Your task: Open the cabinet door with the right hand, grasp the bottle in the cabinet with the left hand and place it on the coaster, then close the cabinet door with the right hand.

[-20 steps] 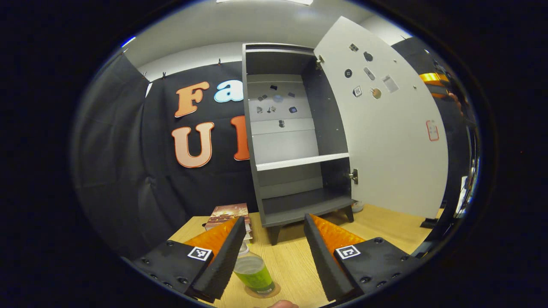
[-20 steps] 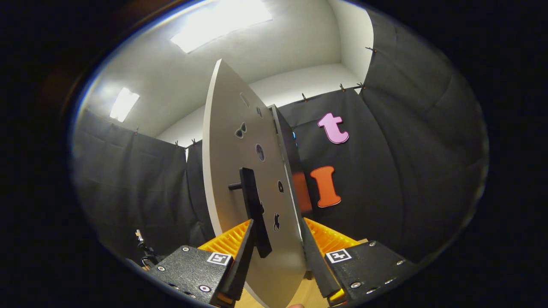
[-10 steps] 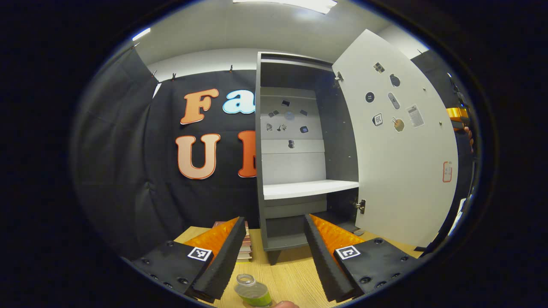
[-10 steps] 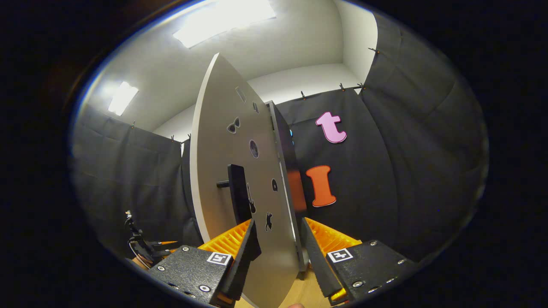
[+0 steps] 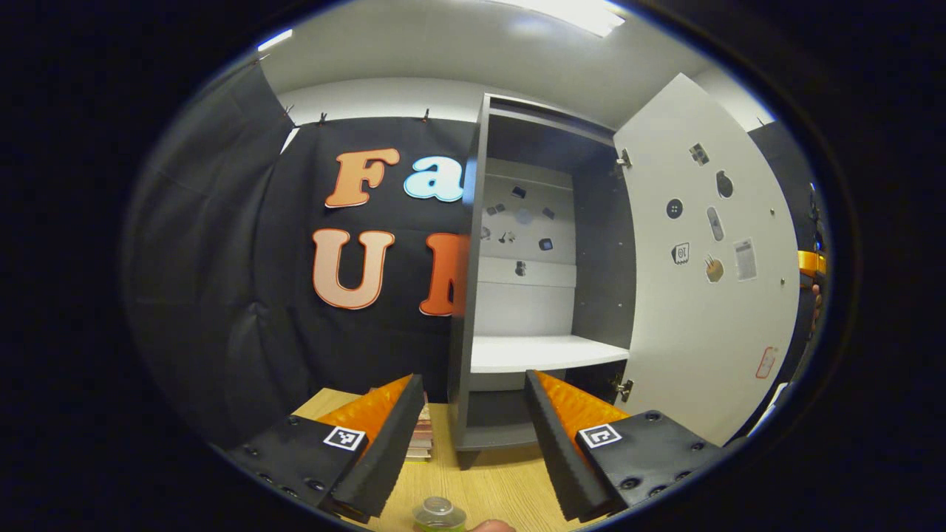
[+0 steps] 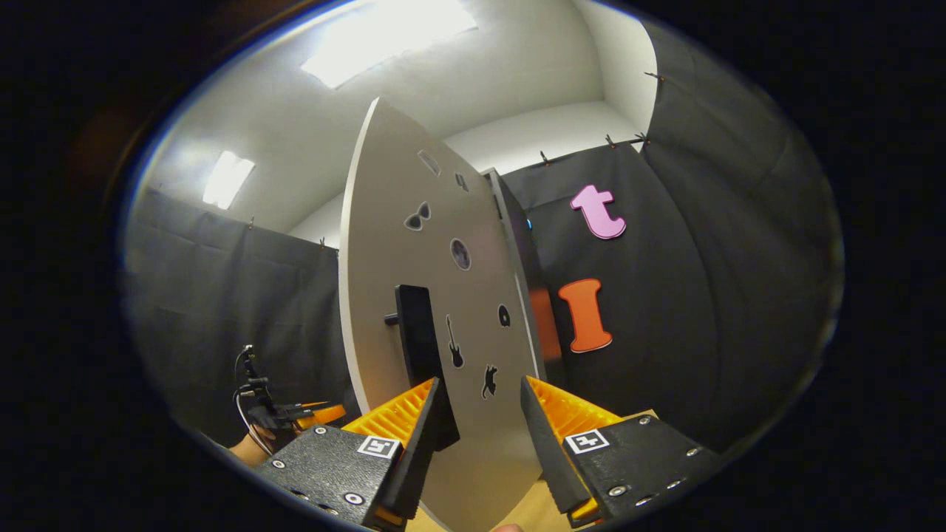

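Observation:
The grey cabinet [image 5: 543,295] stands with its white door [image 5: 709,295] swung out to the right, and its shelves are bare. At the bottom edge of the left gripper view shows the cap of the bottle [image 5: 438,512], standing on the wooden table below my left gripper [image 5: 469,436], which is open and holds nothing. In the right gripper view my right gripper [image 6: 473,436] is open in front of the outer face of the door [image 6: 443,295]. The lower end of the black handle [image 6: 417,347] sits just beside its left finger [image 6: 417,451]. The right gripper [image 5: 811,262] peeks past the door's edge.
A stack of books [image 5: 421,436] lies on the table [image 5: 502,488] left of the cabinet's foot. The other gripper with a hand and cables [image 6: 284,414] shows low on the left in the right gripper view. Black cloth walls close the booth.
My left gripper has lifted up and away from the bottle, which slid to the bottom edge of its view. The right gripper shifted from the door's edge toward its outer face.

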Action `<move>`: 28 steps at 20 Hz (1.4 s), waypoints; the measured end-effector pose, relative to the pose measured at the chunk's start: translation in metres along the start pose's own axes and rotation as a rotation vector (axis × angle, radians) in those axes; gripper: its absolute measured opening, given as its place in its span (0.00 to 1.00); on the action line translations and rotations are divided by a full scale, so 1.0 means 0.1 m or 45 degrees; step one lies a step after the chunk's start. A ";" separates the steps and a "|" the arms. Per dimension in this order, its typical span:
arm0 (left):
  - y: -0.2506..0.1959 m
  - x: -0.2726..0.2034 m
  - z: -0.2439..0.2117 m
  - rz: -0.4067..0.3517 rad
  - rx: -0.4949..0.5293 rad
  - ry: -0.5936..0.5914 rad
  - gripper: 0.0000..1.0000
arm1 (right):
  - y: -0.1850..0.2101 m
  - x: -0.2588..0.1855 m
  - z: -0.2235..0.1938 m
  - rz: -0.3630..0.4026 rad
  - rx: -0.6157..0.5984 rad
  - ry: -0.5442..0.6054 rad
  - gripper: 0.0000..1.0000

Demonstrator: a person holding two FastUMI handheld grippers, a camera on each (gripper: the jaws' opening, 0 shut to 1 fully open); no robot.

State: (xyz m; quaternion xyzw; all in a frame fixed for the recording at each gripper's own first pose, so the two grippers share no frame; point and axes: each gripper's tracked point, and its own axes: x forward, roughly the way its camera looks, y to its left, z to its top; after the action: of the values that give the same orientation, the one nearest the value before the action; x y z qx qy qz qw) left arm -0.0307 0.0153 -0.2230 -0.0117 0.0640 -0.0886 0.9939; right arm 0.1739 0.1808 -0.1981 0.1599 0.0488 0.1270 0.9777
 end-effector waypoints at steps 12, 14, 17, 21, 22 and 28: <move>0.30 0.05 0.43 0.018 0.015 -0.030 0.94 | 0.13 0.06 -0.02 0.127 0.058 -0.004 0.67; 0.34 0.05 0.50 0.027 0.028 -0.037 0.94 | 0.11 0.02 0.04 0.115 0.060 -0.030 0.67; 0.39 0.09 0.62 0.029 0.008 -0.048 0.94 | 0.15 0.03 0.04 0.125 0.031 -0.057 0.67; 0.47 0.14 0.74 0.024 -0.028 -0.065 0.94 | 0.20 0.07 -0.01 0.181 -0.004 -0.023 0.67; 0.50 0.15 0.75 0.025 -0.022 -0.065 0.94 | 0.20 0.07 -0.03 0.196 -0.006 -0.005 0.67; 0.70 0.21 0.69 0.050 -0.001 -0.046 0.94 | 0.33 0.14 -0.11 0.290 0.030 0.085 0.68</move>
State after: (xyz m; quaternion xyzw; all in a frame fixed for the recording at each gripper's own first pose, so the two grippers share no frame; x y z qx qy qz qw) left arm 0.0108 0.0808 -0.1600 -0.0126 0.0461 -0.0687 0.9965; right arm 0.1780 0.2177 -0.1991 0.1715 0.0643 0.2419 0.9528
